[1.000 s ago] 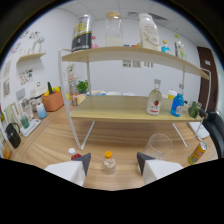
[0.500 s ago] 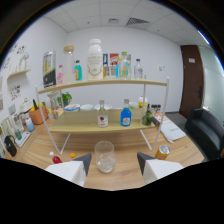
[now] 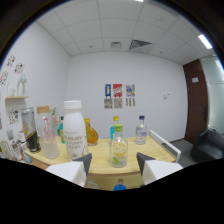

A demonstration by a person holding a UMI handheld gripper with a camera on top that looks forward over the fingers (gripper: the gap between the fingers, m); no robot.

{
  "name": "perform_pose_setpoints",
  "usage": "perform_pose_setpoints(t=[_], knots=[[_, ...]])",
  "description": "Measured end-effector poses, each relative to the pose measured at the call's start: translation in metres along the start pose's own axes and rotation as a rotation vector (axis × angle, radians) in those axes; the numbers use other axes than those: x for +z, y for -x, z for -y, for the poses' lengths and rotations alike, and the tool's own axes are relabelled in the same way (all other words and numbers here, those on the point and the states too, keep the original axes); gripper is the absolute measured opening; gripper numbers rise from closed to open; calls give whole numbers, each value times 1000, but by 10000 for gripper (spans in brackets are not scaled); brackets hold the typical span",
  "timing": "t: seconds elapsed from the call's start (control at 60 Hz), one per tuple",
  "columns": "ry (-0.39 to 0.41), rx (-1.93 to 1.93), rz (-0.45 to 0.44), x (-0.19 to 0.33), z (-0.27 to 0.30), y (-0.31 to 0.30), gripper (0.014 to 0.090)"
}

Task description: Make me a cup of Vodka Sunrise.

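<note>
Vodka is not identifiable among the bottles on the top shelf [image 3: 100,162], now level with the tool [image 3: 114,164], which has risen from the table past the lower shelf. A small clear bottle [image 3: 119,146] stands just ahead, at 12 o'clock between the open, empty fingers; a white bottle [image 3: 74,131] at 10 o'clock. Judging by this, bottle selection begins.

Even, bright illumination from a ceiling light panel [image 3: 204,41]. Strong fisheye curvature toward the periphery. Slight overall blur; shadows soft.
</note>
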Motion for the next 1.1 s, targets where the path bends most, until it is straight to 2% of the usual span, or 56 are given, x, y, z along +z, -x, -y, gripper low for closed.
perform_pose_setpoints(t=[0.067,0.183,0.333,0.467,0.617,0.867,0.95,1.1], knots=[[24,6,-1,19,-4,-3,804],[71,0,-19,39,-11,-12,661],[48,-34,-16,47,-3,-13,373],[59,-42,-12,47,-3,-12,363],[75,-1,46,36,0,-3,357],[36,43,53,-16,0,-8,353],[27,47,37,-34,-17,-11,352],[61,60,12,-50,-78,-11,350]])
